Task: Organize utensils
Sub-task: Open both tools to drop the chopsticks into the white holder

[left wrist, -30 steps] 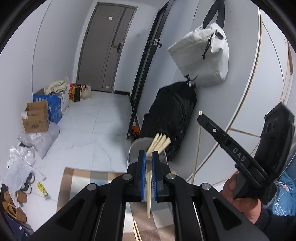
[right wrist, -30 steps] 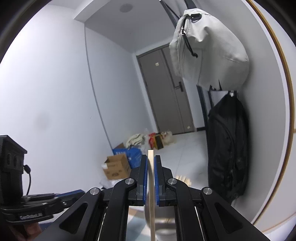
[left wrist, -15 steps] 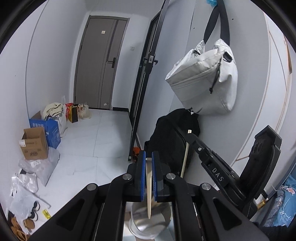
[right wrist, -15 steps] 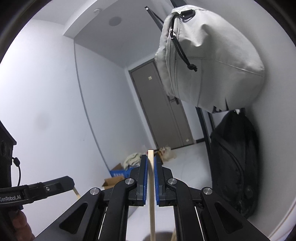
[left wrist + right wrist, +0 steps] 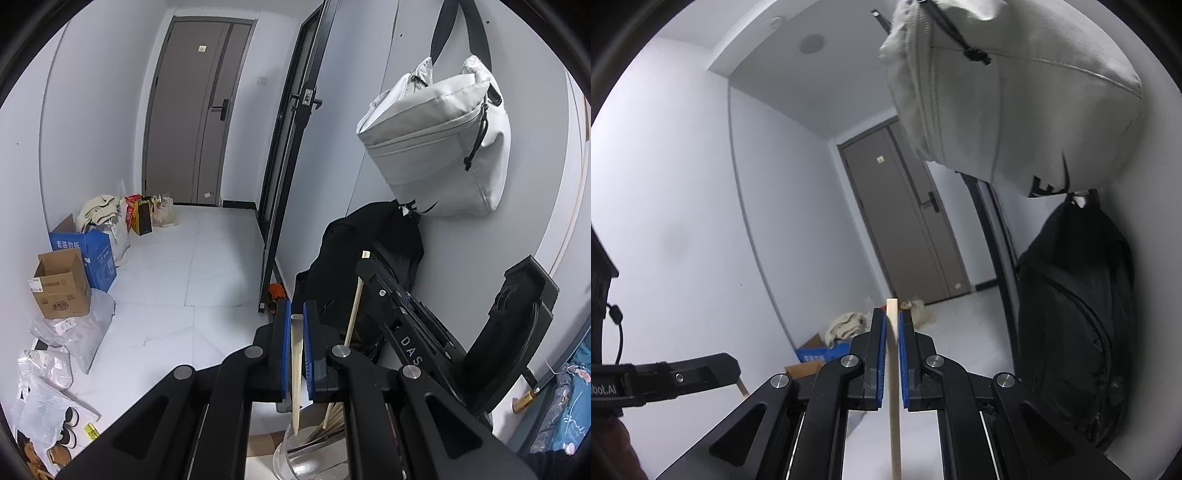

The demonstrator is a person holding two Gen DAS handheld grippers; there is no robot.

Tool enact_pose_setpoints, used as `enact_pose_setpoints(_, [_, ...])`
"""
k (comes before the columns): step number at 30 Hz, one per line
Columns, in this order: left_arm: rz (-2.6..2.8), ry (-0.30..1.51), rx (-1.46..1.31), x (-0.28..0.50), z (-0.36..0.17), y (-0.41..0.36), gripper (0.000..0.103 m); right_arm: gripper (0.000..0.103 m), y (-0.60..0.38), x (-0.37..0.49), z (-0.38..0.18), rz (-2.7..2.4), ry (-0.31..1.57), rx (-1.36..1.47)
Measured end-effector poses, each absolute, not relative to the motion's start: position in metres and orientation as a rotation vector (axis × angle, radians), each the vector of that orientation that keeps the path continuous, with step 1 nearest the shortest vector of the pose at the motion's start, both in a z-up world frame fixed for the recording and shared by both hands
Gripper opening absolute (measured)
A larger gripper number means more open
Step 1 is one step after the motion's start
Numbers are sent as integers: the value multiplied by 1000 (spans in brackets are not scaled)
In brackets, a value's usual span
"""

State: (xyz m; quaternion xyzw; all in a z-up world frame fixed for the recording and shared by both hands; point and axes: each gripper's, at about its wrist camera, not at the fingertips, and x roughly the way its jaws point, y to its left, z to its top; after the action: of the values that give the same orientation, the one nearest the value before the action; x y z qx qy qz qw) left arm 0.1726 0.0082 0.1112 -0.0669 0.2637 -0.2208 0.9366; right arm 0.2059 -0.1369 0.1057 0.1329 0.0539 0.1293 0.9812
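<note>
My left gripper (image 5: 297, 314) is shut on a pale wooden chopstick (image 5: 296, 373) that hangs down with its tip over a shiny metal cup (image 5: 295, 456) at the bottom of the left wrist view. Several chopsticks (image 5: 332, 424) stand in that cup. My right gripper (image 5: 892, 321) is shut on another chopstick (image 5: 894, 387), held upright. In the left wrist view the right gripper's fingers (image 5: 391, 295) and its chopstick (image 5: 355, 306) show just right of the cup. The left gripper's finger (image 5: 687, 374) shows at the lower left of the right wrist view.
A black backpack (image 5: 362, 266) and a grey bag (image 5: 443, 147) hang on the wall at right. Cardboard and blue boxes (image 5: 61, 284), plastic bags and shoes lie along the left wall. A grey door (image 5: 199, 110) closes the corridor's far end.
Both grippers have risen and tilted upward with their chopsticks. The cup has slid to the bottom of the left wrist view, and the striped mat has almost left it.
</note>
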Motion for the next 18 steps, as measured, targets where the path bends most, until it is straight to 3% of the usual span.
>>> enact_pose_setpoints(18, [-502, 589, -132, 184, 94, 2, 2, 6, -126, 191, 79, 283, 83, 213])
